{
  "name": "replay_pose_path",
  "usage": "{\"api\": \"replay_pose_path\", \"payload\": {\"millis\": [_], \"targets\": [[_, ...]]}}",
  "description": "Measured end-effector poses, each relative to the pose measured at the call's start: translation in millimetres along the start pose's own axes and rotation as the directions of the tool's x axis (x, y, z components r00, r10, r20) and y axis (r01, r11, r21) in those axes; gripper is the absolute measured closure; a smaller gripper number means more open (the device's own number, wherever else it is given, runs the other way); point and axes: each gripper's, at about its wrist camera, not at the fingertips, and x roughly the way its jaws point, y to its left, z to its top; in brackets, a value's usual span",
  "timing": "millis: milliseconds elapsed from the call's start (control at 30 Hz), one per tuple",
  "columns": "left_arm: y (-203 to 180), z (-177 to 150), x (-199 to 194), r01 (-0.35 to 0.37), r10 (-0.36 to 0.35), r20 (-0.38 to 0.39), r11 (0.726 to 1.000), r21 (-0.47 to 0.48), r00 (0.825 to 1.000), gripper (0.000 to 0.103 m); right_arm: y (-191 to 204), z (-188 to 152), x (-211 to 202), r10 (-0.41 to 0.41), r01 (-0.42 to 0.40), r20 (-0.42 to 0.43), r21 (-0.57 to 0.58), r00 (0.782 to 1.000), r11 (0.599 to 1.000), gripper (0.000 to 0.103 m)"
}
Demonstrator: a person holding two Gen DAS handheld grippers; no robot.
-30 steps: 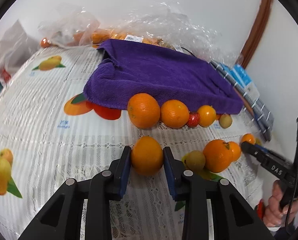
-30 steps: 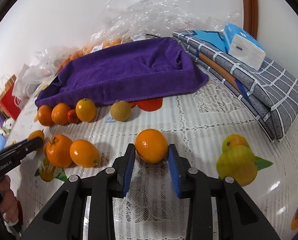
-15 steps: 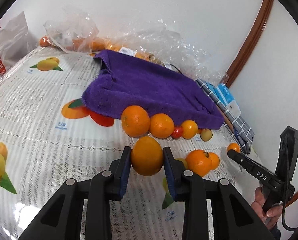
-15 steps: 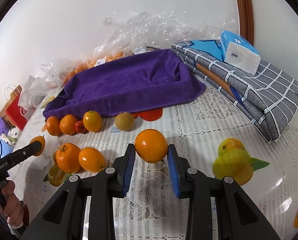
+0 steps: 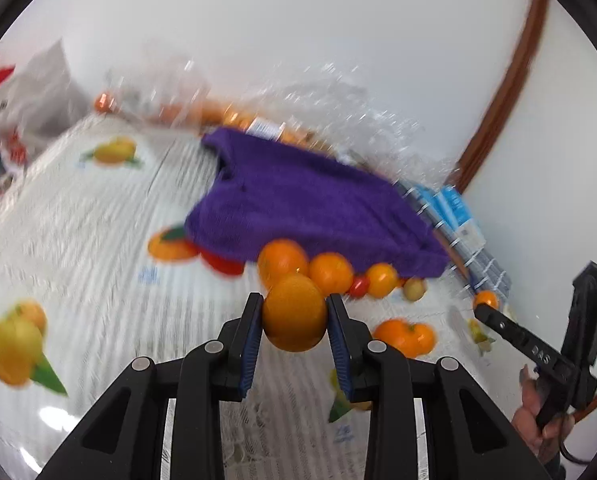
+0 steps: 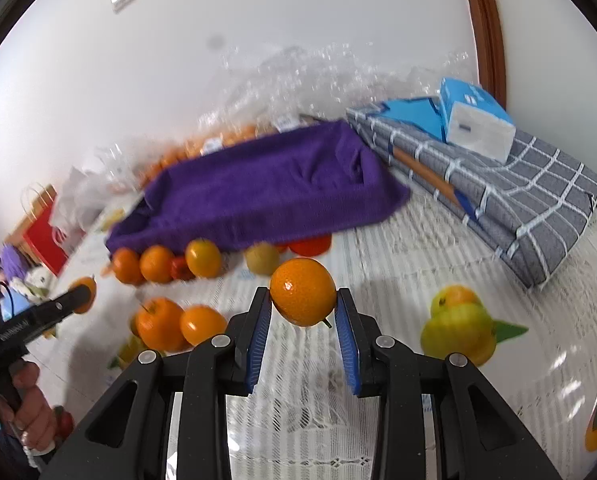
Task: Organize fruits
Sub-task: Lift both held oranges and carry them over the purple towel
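My left gripper (image 5: 294, 316) is shut on an orange (image 5: 294, 312) and holds it above the table. My right gripper (image 6: 303, 300) is shut on another orange (image 6: 303, 297), also lifted off the table. A purple towel (image 5: 310, 204) lies at the back; it also shows in the right wrist view (image 6: 266, 188). A row of several fruits (image 5: 334, 272) lies along its front edge, seen too in the right wrist view (image 6: 178, 264). Two oranges (image 6: 178, 324) sit nearer the front. The right gripper also shows in the left wrist view (image 5: 486, 304), the left one in the right wrist view (image 6: 83, 295).
The table wears a white lace cloth (image 6: 398, 248) printed with fruit. Clear plastic bags with more oranges (image 5: 226, 116) lie behind the towel. A folded grey checked cloth (image 6: 498, 192) with a blue tissue pack (image 6: 474, 120) sits at the right. A red bag (image 6: 42, 236) stands far left.
Both grippers have risen higher above the table with their oranges still held. The views are blurred by the motion.
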Motion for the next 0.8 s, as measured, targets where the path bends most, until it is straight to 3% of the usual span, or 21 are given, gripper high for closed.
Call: {"api": "replay_pose_path", "payload": {"millis": [233,500,633,800], "targets": [[-11,55,-15,-0.043,0.04,0.074,0.998,0.042,0.996,0.073,5,48,-13,0.017,-0.017,0.1,0.005,0.995,1.0,0.07],[-18,110,25,-0.165,0.164,0.082,0.986,0.002,0.983,0.073,21,94,17,0.053,-0.051,0.132,-0.021,0.99,0.998,0.07],[-22,127,49,-0.149,0.149,0.111,0.989,-0.007,0.983,0.073,34,113,40,0.033,-0.024,0.134,-0.067,0.99,0.997,0.07],[-23,133,87,-0.143,0.137,0.139,0.989,0.032,0.981,0.073,41,138,77,0.064,-0.056,0.125,-0.064,0.99,0.996,0.07]]}}
